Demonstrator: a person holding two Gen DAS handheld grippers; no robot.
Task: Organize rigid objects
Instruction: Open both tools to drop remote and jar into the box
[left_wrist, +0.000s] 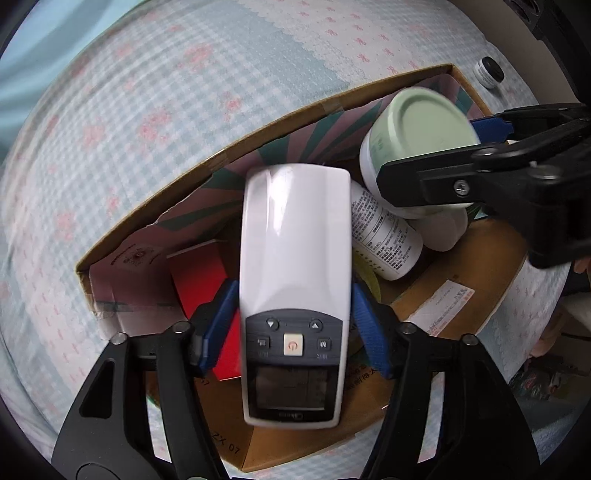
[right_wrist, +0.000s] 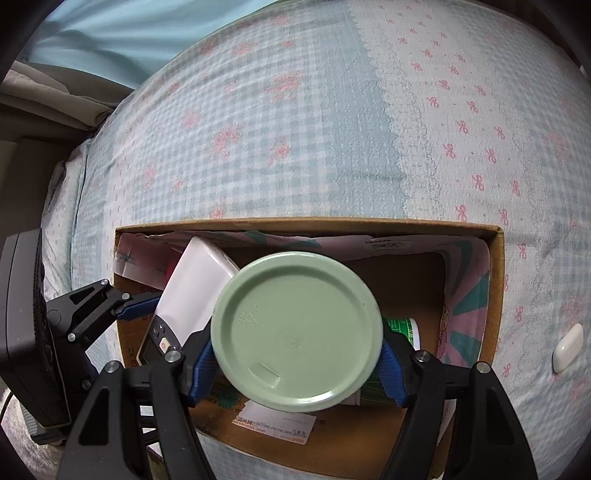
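A white remote (left_wrist: 295, 240) with a dark button panel and screen stands on end between the blue pads of my left gripper (left_wrist: 295, 325), above an open cardboard box (left_wrist: 221, 155). The pads flare out beside it with a small gap, so the gripper is open. In the right wrist view the remote (right_wrist: 195, 288) leans at the box's left. A white jar with a pale green lid (right_wrist: 295, 325) sits between the pads of my right gripper (right_wrist: 295, 373), low in the box (right_wrist: 295, 221). Those pads stand just wider than the lid and look open. The jar (left_wrist: 424, 125) looks slightly blurred.
Inside the box lie a white labelled bottle (left_wrist: 384, 236), a red carton (left_wrist: 199, 273) and a green-labelled container (right_wrist: 402, 328). The box rests on a blue checked bedcover (right_wrist: 295, 129). A white earbud case (right_wrist: 567, 347) lies right of the box, and a small black-capped pot (left_wrist: 489, 72) beyond it.
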